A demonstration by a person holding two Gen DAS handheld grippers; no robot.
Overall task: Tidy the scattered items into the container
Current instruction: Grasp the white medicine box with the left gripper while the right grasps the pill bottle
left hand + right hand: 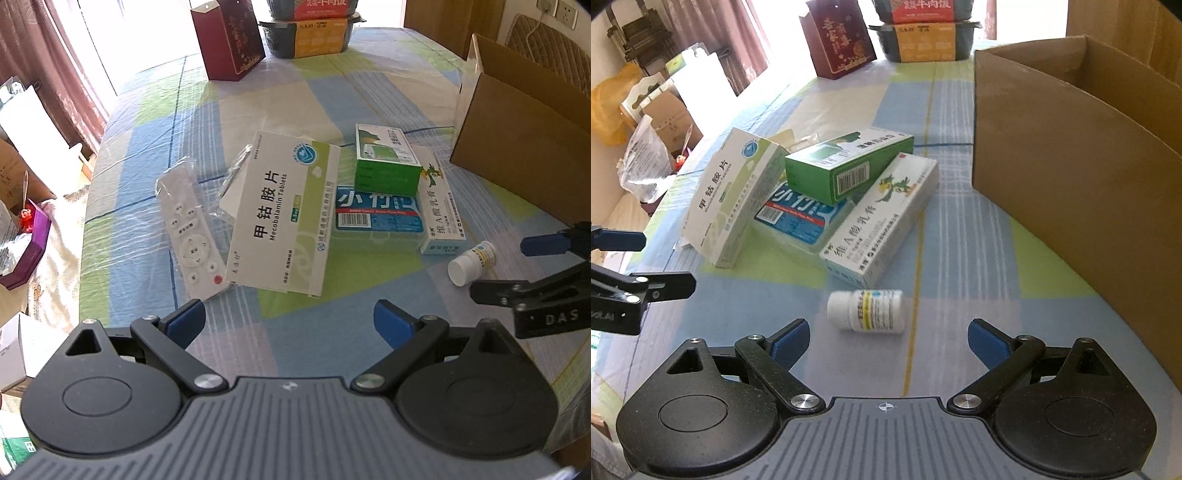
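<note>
small white pill bottle point(866, 309) lies on side on checked tablecloth point(960, 258), just ahead of right gripper point(888, 345) — jaws spread, empty. brown cardboard box point(1071, 177) far right. left gripper point(290, 323) spread too. pinch across bottle's body, square — round, may roll.

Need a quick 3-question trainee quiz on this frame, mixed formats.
1. True or false: the pill bottle stands upright.
2. What rests on top of the blue box? A) remote B) green box C) pill bottle
3. Fill in: both the left tool and the right tool are ____.

Key: 1 false, it lies on its side. 2 B, the green box. 3 open, holding nothing.
</note>
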